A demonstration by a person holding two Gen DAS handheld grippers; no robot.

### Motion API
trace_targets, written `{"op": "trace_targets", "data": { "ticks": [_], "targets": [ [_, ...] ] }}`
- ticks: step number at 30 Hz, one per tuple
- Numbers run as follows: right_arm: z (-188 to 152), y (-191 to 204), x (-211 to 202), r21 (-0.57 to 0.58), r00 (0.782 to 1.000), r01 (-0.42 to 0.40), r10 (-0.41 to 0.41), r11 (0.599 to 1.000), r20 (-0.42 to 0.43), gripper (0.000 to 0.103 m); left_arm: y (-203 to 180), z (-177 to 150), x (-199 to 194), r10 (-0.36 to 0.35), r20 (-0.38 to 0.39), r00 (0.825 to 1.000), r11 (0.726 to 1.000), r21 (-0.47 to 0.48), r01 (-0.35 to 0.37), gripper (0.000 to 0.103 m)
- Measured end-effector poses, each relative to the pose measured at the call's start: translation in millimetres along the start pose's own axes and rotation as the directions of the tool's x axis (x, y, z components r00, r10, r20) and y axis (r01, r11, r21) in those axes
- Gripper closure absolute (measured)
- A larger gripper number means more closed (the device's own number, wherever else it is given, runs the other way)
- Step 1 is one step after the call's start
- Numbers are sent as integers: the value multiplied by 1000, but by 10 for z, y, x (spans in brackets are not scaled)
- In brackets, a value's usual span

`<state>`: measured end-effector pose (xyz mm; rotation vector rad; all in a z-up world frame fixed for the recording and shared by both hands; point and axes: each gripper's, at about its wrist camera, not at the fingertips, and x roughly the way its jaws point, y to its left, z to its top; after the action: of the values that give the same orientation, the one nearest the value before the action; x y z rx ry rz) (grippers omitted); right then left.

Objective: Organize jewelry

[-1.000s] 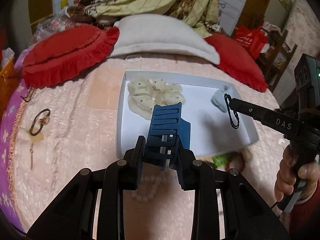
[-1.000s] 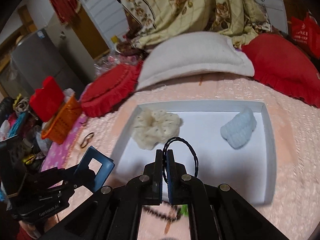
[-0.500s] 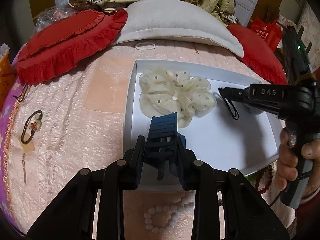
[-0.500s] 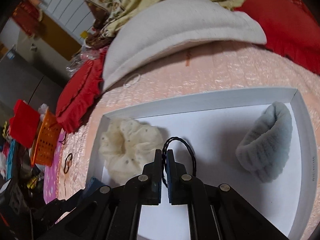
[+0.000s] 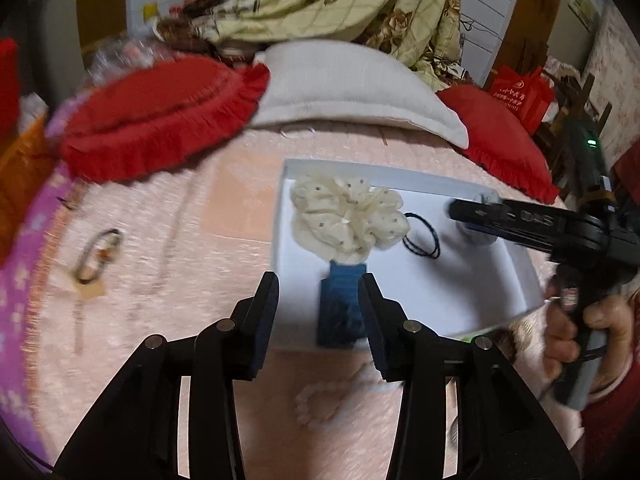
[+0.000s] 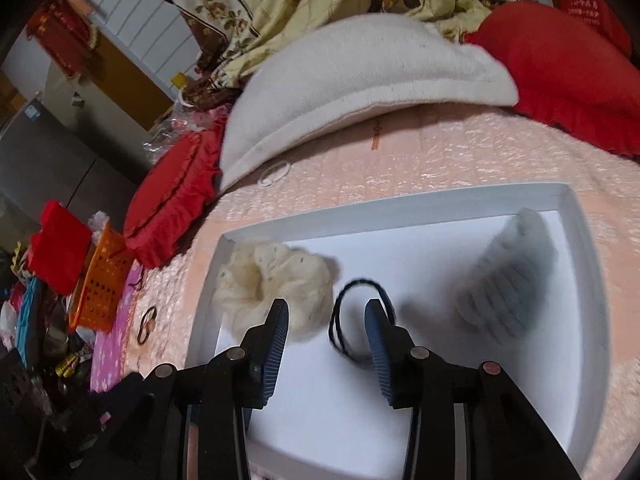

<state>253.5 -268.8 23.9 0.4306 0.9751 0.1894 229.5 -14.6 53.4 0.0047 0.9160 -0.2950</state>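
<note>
A white tray lies on the pink bedspread. In it are a cream scrunchie, a grey-blue scrunchie, a black hair tie and a blue hair clip. My left gripper hangs over the tray's near edge with its jaws opening. The clip lies flat below and between them, and the left pad is clearly off it. My right gripper is over the tray's middle, its jaws opening too. The hair tie rests on the tray floor between its fingers, free of the pads.
A pearl bracelet lies on the bed just before the tray. A dark bracelet with a tag is at the left. Red cushions and a white pillow line the back, and an orange basket stands off the bed's left side.
Both grippers have opened. The blue clip has left my left gripper and lies in the tray's front. The black hair tie has dropped from my right gripper beside the cream scrunchie.
</note>
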Motion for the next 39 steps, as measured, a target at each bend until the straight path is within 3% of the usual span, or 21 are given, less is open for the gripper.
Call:
{"op": "trace_targets", "data": {
  "ticks": [4, 10, 16, 19, 26, 39],
  "targets": [
    [-341, 36, -406, -45, 1000, -12, 13, 999, 5, 65, 106, -252, -292, 50, 26, 998, 998, -41, -49, 62],
    [-1096, -73, -918, -42, 999, -46, 47, 998, 23, 65, 245, -901, -562, 65, -8, 998, 982, -178, -66, 62],
    [-1758, -164, -1153, 7, 999, -21, 20, 1000, 49, 65, 207, -1389, -668, 90, -46, 995, 959, -264, -99, 62],
    [-1964, -228, -1196, 60, 998, -42, 39, 997, 43, 65, 80, -1560, -684, 83, -80, 993, 962, -256, -100, 62],
    [-2184, -141, -1221, 64, 999, -18, 16, 998, 36, 65, -116, -1788, -882, 97, -73, 993, 977, -183, -109, 62],
    [-2346, 67, -1158, 21, 1000, 18, -18, 1000, 9, 65, 70, -1833, -1048, 93, -35, 995, 961, -258, -99, 62]
  ]
}}
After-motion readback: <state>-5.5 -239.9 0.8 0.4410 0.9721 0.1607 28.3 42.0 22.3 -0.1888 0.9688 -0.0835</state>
